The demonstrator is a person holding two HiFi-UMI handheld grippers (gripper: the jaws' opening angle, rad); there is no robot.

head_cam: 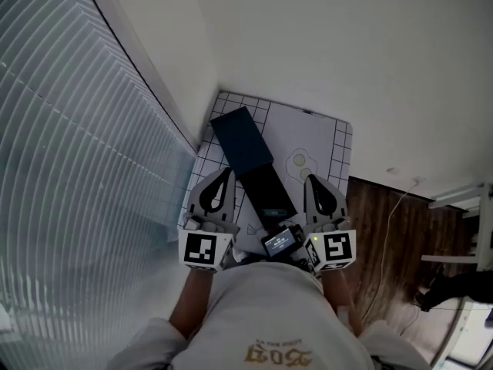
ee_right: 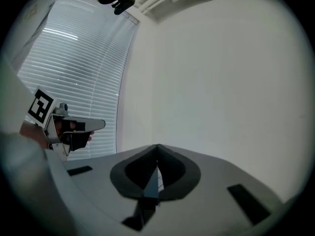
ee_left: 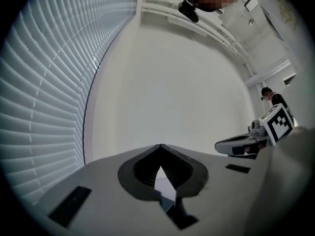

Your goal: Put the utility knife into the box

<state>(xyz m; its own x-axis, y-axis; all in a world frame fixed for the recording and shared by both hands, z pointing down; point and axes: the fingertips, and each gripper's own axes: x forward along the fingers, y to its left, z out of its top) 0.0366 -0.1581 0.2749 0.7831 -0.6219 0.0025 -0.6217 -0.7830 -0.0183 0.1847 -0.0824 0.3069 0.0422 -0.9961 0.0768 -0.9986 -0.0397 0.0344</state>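
White wall (head_cam: 347, 45), window blinds (head_cam: 62, 129), wooden floor (head_cam: 383, 241)

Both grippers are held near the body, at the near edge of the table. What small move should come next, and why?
Probably tip the right gripper down toward the dark box, opening its jaws: it and the left gripper are shut, empty, and aimed at the wall.

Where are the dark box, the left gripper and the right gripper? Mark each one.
dark box (head_cam: 243, 145): head view, middle of its far blue panel.
left gripper (head_cam: 226, 174): head view, tips of its shut jaws.
right gripper (head_cam: 310, 180): head view, tips of its shut jaws.
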